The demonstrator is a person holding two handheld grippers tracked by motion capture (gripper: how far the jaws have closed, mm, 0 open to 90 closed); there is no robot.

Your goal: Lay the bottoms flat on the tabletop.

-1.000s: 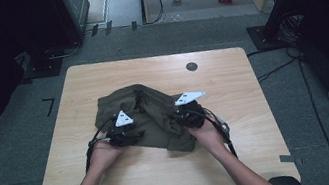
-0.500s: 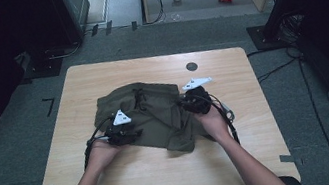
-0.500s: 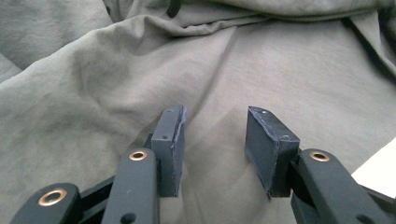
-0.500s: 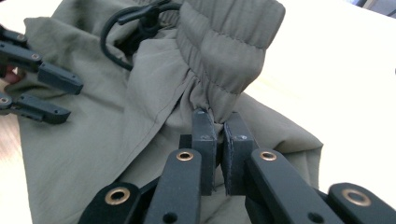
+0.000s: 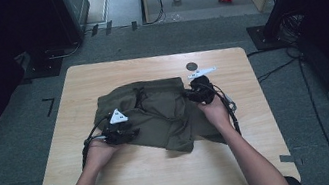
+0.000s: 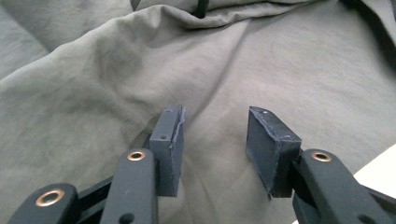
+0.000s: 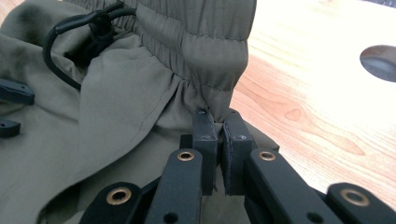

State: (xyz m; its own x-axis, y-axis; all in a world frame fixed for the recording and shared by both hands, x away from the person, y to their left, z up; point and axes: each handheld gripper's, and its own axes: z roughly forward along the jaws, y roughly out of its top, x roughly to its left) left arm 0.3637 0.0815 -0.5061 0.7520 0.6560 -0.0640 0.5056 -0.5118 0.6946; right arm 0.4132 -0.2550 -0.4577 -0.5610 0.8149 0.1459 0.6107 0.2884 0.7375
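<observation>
Right gripper view: right gripper (image 7: 219, 122) jaws clamp the olive shorts (image 5: 156, 114) waistband; left gripper (image 6: 214, 135) jaws stand half-open, pads flanking loose cloth near the left

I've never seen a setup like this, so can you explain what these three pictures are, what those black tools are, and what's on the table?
A person sits at a wooden table with a hand-held gripper in each hand, a tool with two black jaws. The high view looks down from above; the other two come from cameras riding on each gripper, looking along its jaws. On the table lies an olive-green garment with an elastic waistband and a black drawstring. The right gripper is shut on the cloth just below the waistband. The left gripper has open jaws over the cloth, gripping nothing. A round hole sits near the table's far edge.
</observation>
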